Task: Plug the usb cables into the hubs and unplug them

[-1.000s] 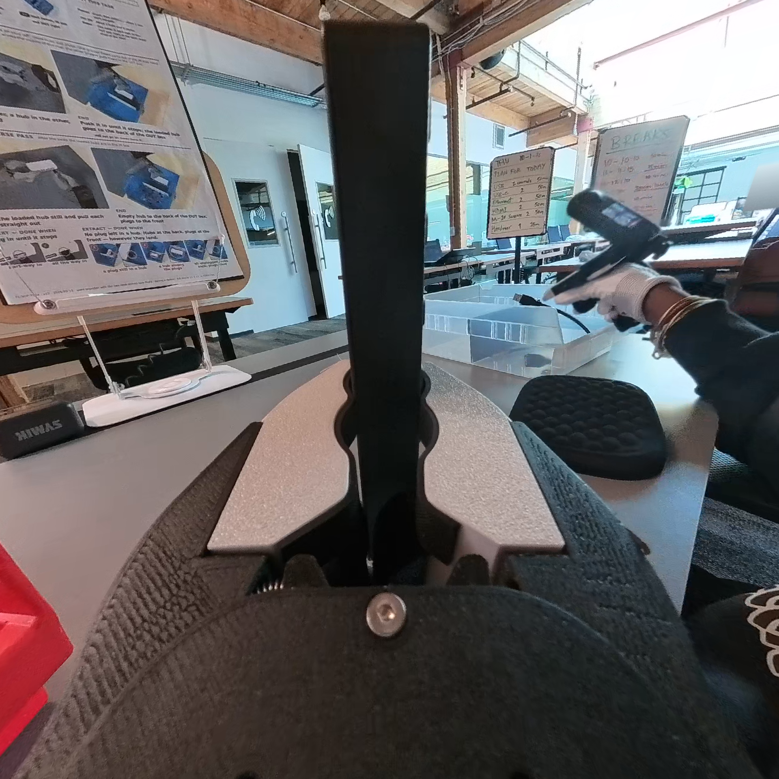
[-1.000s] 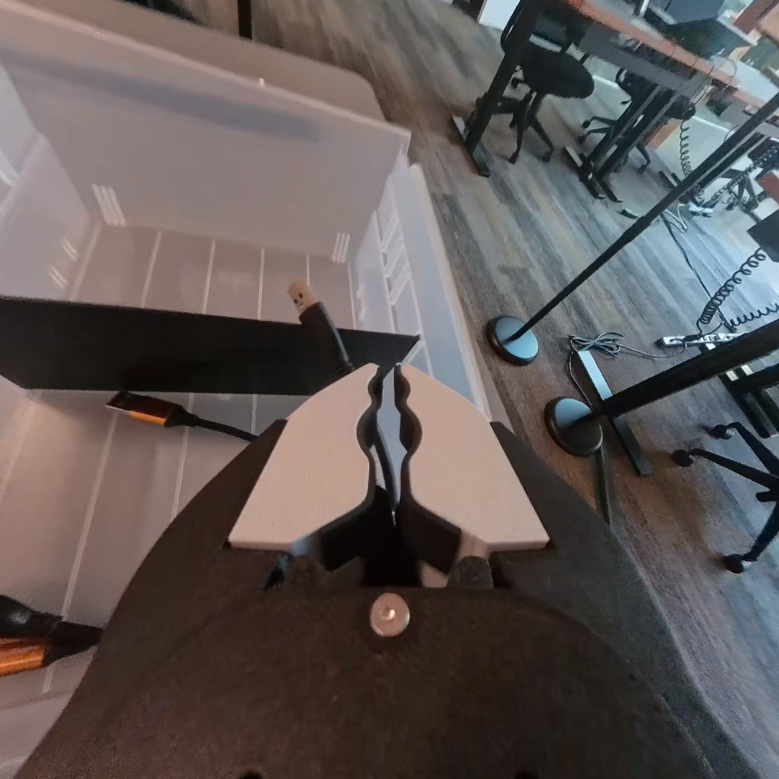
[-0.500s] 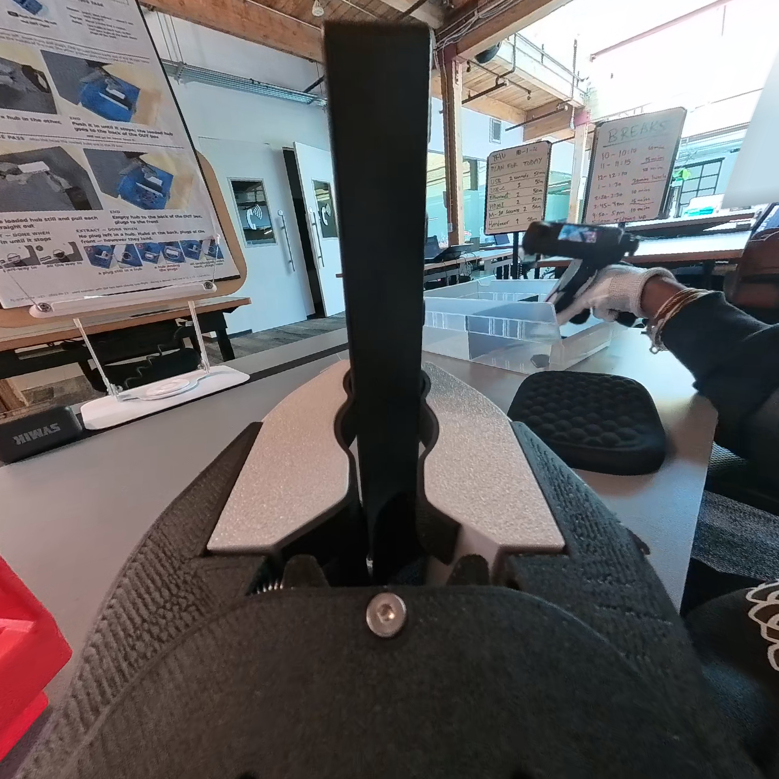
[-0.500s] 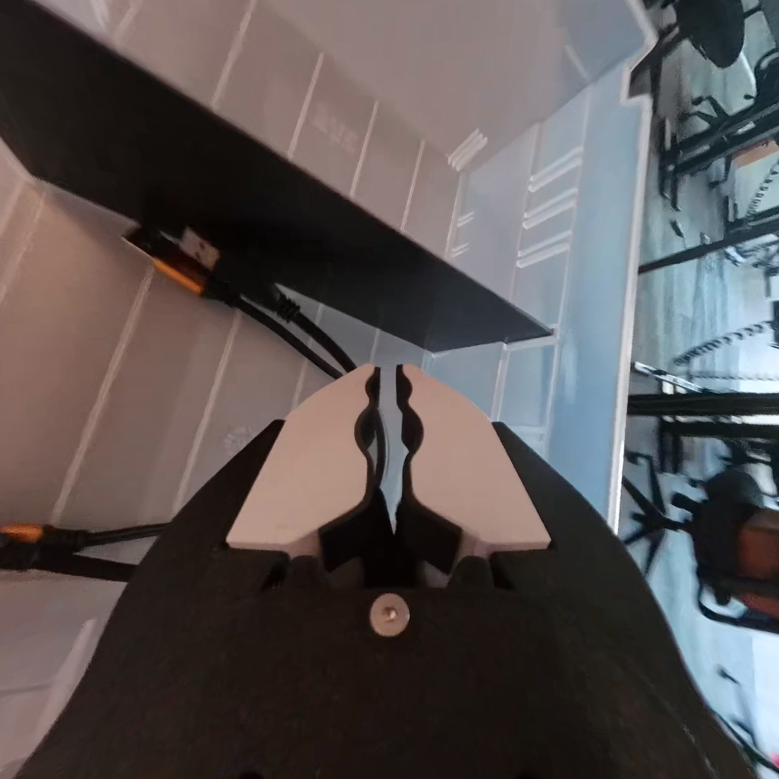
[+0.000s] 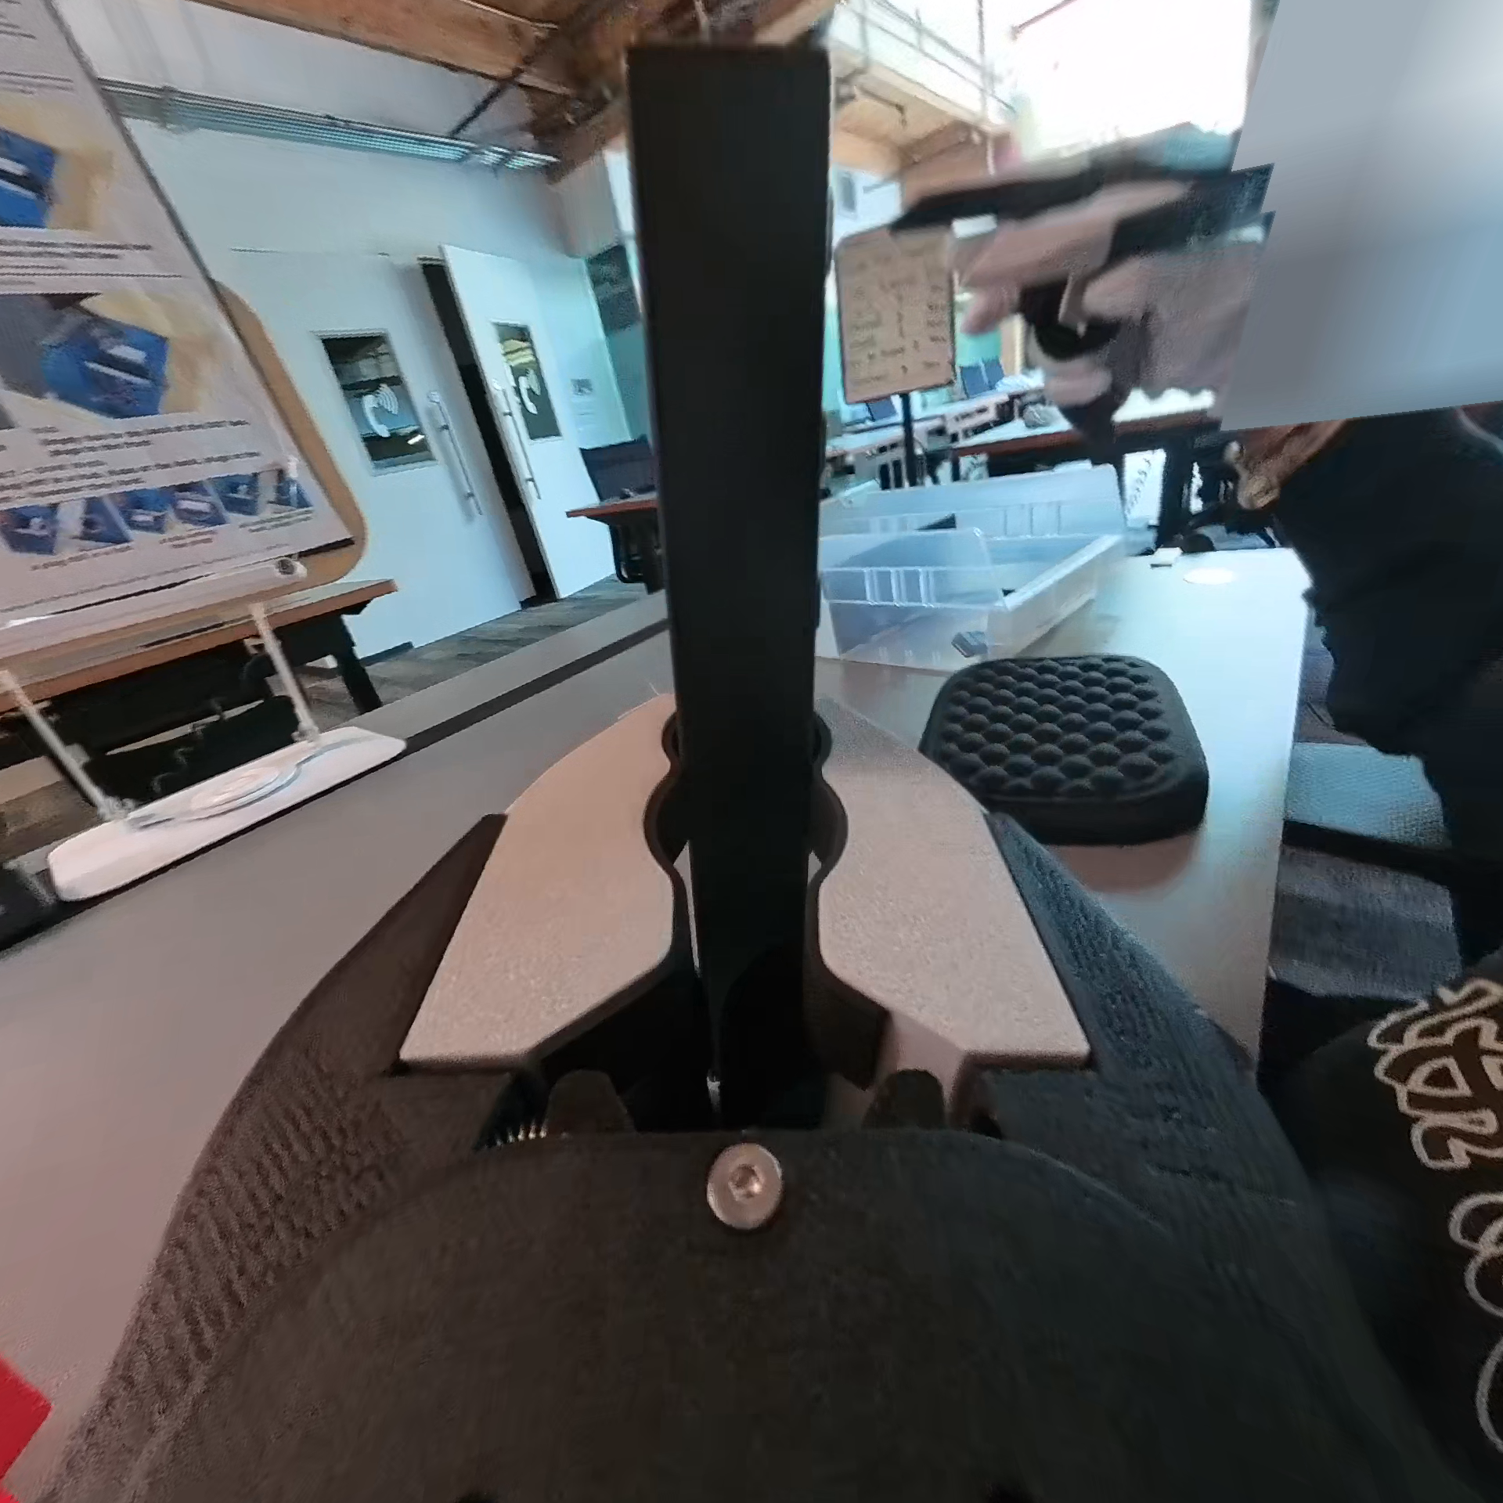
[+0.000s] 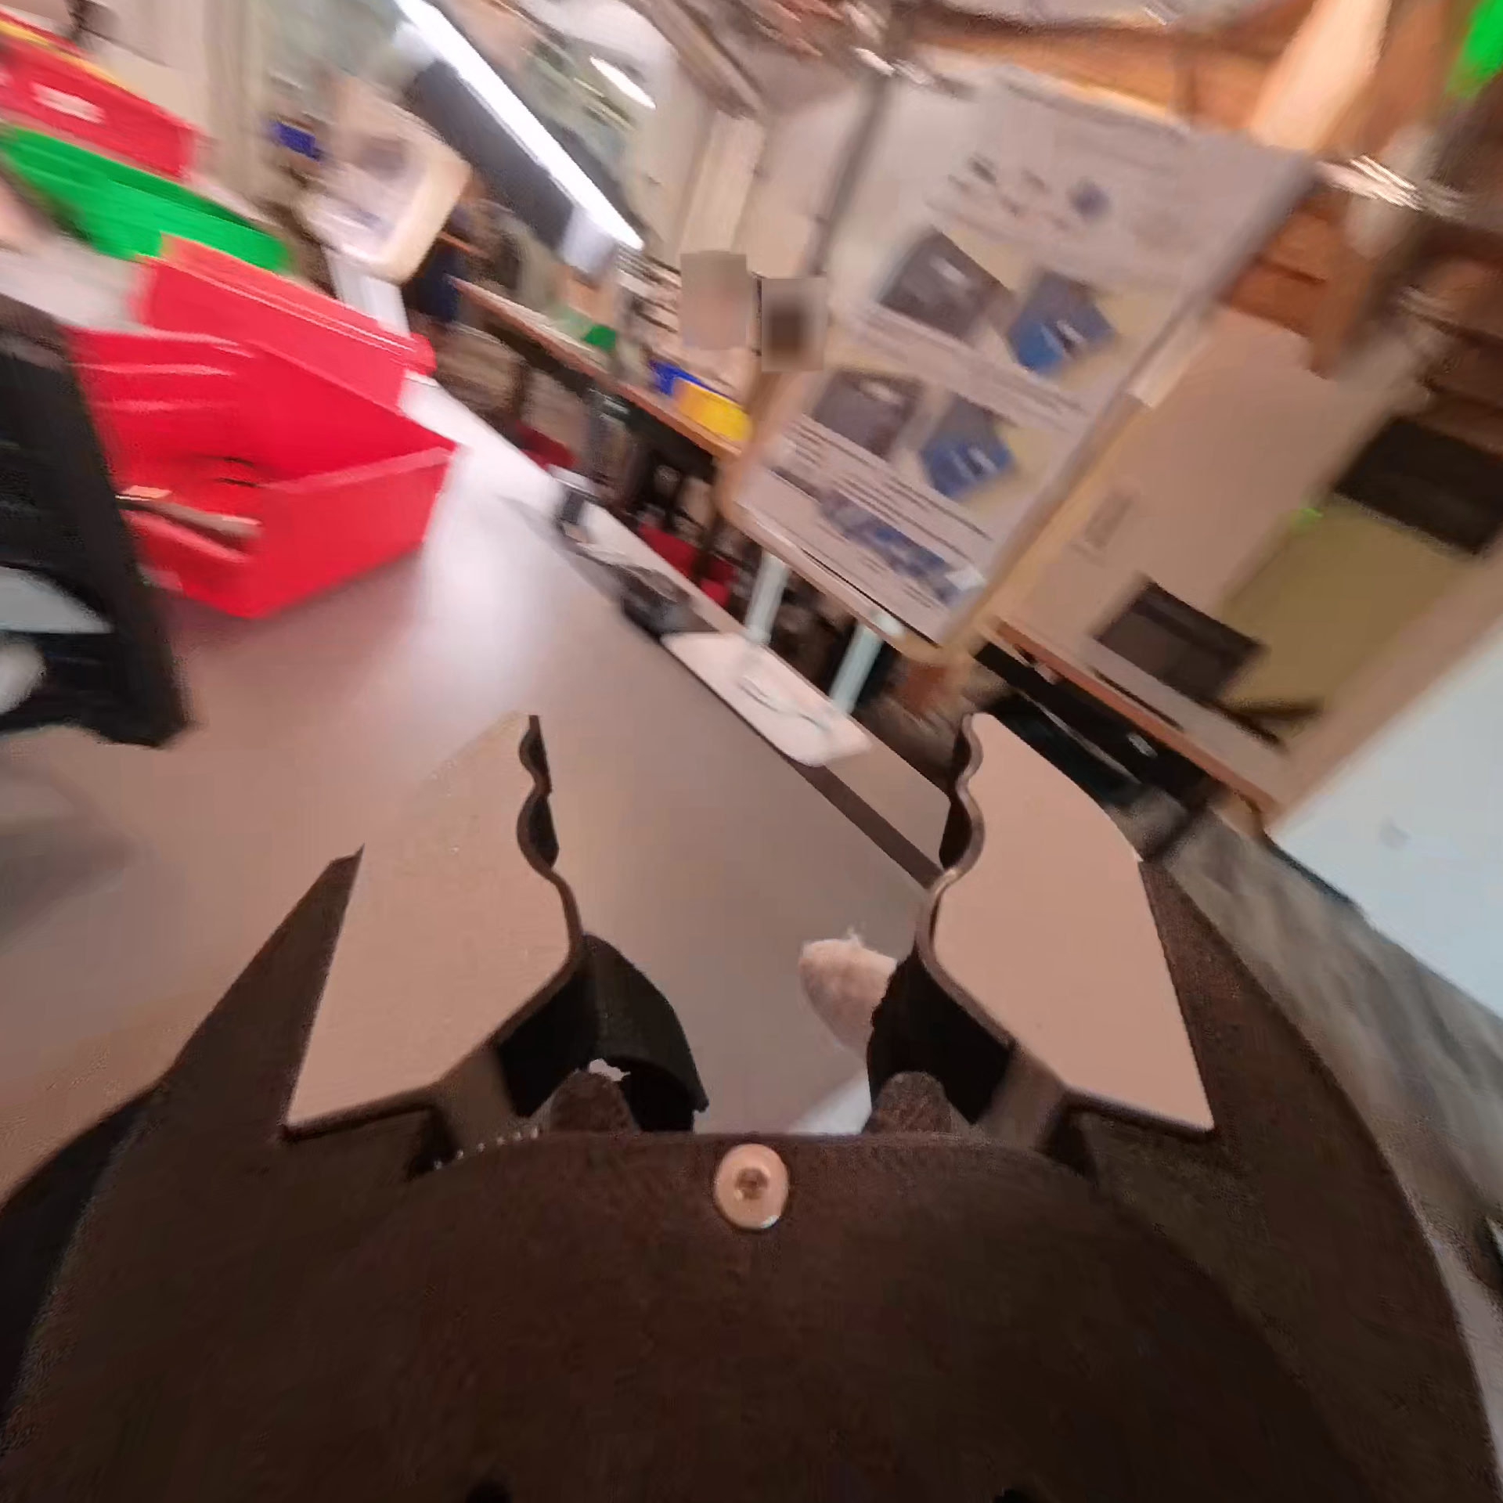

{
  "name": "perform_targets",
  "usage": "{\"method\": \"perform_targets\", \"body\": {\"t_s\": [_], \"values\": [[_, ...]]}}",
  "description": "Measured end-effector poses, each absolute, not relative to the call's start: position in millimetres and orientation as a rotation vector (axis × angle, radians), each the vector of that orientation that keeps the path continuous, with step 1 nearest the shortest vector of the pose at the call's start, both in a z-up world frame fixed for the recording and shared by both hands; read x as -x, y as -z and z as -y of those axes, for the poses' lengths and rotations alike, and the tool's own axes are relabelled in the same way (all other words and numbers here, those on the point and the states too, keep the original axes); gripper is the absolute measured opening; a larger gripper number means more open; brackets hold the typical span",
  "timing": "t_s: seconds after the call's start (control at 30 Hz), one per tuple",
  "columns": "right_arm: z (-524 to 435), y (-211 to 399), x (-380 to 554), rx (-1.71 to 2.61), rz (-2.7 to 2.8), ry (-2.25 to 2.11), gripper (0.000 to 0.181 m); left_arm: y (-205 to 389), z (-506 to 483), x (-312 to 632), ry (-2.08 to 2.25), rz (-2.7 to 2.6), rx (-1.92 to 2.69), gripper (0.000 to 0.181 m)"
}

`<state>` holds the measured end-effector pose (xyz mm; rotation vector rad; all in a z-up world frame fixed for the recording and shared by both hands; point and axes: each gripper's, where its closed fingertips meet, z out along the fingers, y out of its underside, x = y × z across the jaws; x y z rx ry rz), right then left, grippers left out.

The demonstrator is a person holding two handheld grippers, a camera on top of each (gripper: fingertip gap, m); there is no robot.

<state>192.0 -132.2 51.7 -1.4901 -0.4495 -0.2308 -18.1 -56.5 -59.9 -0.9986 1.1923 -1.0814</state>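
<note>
Long flat black hub, upright

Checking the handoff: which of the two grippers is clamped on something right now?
The left gripper: it is shut on an upright black hub. The right gripper is wide open and empty.

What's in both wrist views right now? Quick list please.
Hub: one, black, upright, clamped in left gripper.
Clear trays: two or so, far right of table.
Pad: one, black, right of hub.
Table: one, grey.
Instruction board: one, white, on stand, left.
Red bins: at least two, left of right view.
Left gripper: shut on hub.
Right gripper: open, holding nothing, raised.
</note>
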Motion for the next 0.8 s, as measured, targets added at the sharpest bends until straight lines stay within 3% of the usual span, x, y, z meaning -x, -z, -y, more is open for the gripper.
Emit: {"method": "perform_targets", "body": {"t_s": [0.13, 0.3, 0.43, 0.53, 0.8], "values": [[139.8, -54.4, -85.4, 1.405, 0.796, -0.009, 0.089, 73.5, 73.8, 8.1, 1.024, -1.352, 0.954, 0.025], [136.2, -5.6, -3.3, 1.488, 1.170, -0.040, 0.082, 97.0, 95.5, -2.8, 0.908, -1.564, 0.882, 0.025], [117.5, 39.2, 12.0, 1.633, 1.333, 0.136, 0.070, 109.8, 106.9, -6.9, 0.849, -1.664, 0.830, 0.025], [118.2, 69.5, 6.9, 1.743, 1.472, 0.209, 0.034, 110.4, 107.5, -6.8, 0.843, -1.668, 0.822, 0.025], [120.5, 44.1, -4.4, 1.643, 1.459, 0.405, 0.026, 77.7, 89.7, -1.5, 0.888, -1.407, 0.804, 0.039]]}}
